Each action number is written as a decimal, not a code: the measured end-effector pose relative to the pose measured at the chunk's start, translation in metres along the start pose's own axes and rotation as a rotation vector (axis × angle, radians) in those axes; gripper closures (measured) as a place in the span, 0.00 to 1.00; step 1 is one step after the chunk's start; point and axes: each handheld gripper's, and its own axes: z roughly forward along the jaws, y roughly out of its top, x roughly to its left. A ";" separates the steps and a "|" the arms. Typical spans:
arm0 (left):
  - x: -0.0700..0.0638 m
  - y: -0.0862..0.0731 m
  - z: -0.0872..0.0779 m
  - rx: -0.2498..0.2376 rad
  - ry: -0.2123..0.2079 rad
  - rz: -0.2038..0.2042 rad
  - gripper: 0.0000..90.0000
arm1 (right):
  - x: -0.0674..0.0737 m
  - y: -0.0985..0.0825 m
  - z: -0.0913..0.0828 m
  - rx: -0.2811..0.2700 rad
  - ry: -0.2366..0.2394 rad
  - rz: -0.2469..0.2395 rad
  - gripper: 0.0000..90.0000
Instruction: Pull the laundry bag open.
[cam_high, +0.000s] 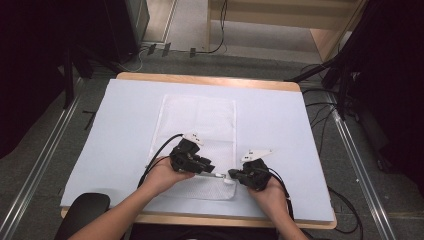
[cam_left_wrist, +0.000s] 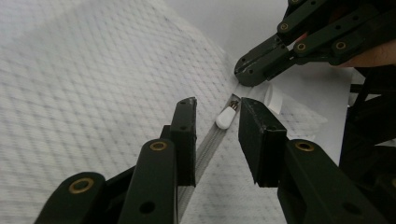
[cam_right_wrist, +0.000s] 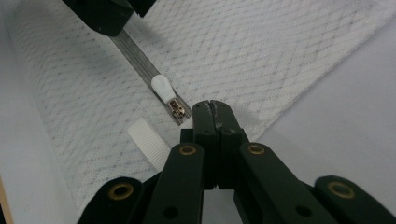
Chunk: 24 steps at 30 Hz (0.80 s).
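**Pinch the zip pull cleanly before drawing it along**

Near the table's (cam_high: 125, 90) front edge, the right claw (cam_right_wrist: 212, 106) is clamped shut on the end of the mesh bag (cam_high: 200, 120), at the zip's end just by the white loop tab (cam_right_wrist: 148, 140). The left claw (cam_left_wrist: 215, 121) stands half open, straddling the zip track (cam_left_wrist: 205, 149); the white zip pull (cam_left_wrist: 225, 116) lies between its tips, at about one o'clock in the left gripper view, not yet pinched. Best centre the pads on the pull, close fully, then draw along the track while the right claw anchors the bag taut. The bag stretches away toward twelve o'clock.
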 end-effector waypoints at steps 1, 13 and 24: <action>0.000 0.000 0.002 0.001 -0.006 -0.012 0.76 | 0.000 0.000 0.000 0.000 -0.002 -0.007 1.00; -0.004 -0.001 0.027 0.052 -0.019 -0.055 0.82 | 0.001 0.001 0.000 0.000 -0.010 -0.032 1.00; -0.008 0.000 0.036 0.054 -0.053 -0.068 0.86 | 0.002 0.001 0.000 0.004 -0.014 -0.037 1.00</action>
